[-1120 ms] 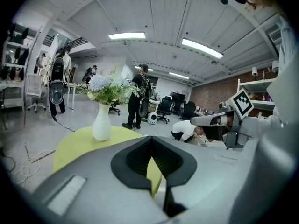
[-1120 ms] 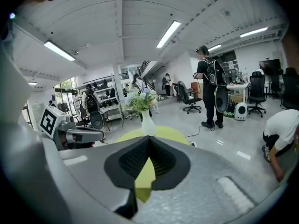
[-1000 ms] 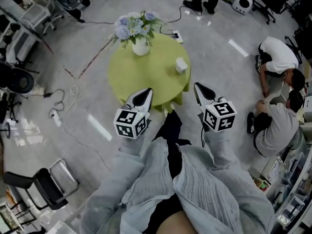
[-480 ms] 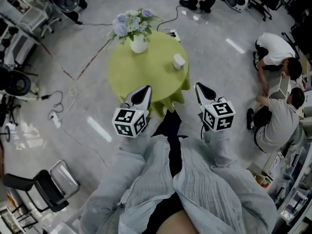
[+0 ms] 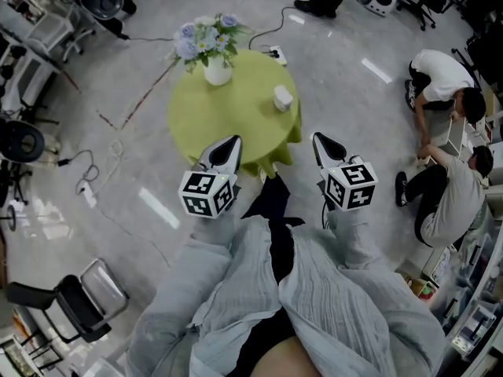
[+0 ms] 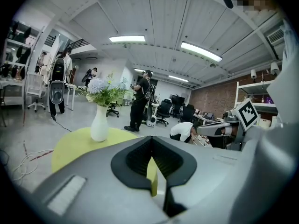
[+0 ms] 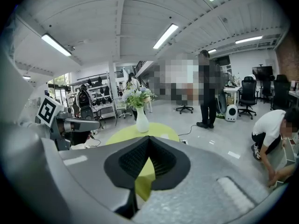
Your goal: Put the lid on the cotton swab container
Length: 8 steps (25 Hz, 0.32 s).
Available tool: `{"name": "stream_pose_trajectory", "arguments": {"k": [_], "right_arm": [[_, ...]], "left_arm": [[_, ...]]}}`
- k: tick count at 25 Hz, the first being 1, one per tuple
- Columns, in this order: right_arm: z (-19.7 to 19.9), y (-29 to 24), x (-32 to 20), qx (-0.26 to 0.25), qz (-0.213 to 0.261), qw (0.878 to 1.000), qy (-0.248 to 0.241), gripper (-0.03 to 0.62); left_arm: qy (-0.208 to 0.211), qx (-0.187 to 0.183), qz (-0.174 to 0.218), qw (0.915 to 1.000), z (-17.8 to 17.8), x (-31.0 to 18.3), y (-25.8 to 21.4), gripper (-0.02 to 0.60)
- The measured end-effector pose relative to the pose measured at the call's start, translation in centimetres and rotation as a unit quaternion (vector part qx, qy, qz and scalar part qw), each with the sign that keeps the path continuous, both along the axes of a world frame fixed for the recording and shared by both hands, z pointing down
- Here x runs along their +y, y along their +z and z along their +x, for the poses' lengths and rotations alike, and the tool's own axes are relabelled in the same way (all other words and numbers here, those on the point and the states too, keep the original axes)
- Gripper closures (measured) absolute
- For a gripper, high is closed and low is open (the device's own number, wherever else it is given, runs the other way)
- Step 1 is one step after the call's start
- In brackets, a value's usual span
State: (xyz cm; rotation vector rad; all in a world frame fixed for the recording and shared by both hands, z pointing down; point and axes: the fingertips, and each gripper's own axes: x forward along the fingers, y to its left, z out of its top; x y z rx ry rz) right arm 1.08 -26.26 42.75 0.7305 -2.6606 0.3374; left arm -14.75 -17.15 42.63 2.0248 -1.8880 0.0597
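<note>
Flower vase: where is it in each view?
Head view: flower vase top, left of centre, at the far edge of the round green table.
Left gripper view: flower vase left of centre, standing on the round green table.
Right gripper view: flower vase centre, above the jaws.
Shared landmark: round green table.

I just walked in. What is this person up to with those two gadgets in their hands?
A person in a grey shirt stands by a round table with a yellow-green cloth, holding a two-jaw gripper in each hand. The left gripper and the right gripper are both shut and empty, pointing toward the table. On it stand a white vase of flowers and a small white container, untouched. It is too small here to tell whether its lid is on.
</note>
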Motion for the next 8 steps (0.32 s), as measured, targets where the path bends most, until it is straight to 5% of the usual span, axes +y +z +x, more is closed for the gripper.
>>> {"name": "stream_pose_trajectory", "arguments": {"k": [8], "right_arm": [[-0.55, 0.34, -0.82, -0.001, -0.009, 1.000, -0.006, 0.591]], "left_arm": [[0.003, -0.002, -0.006, 1.0000, 0.12, -0.96, 0.22, 0.561]]}}
